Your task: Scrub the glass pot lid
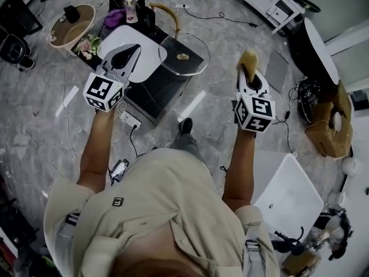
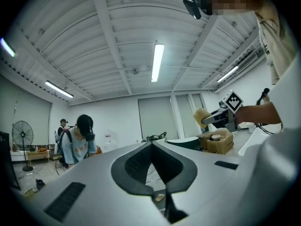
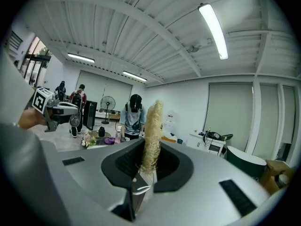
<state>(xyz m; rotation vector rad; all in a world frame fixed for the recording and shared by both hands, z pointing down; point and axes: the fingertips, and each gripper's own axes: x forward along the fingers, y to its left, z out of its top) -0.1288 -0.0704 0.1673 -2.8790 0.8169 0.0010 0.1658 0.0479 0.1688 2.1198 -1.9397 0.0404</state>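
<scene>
Apparently the glass pot lid (image 1: 183, 55) lies flat, knob upward.

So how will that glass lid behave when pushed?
The glass lid looks smooth and lies loose on the black table, so it will probably slide. It seems to overhang the edge, so it may tip. Being glass, likely fragile.

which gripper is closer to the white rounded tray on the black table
Left. The left gripper hangs over the white rounded tray in the head view; the right gripper, holding a tan scrubber, is off to its right, past the glass pot lid.
</scene>
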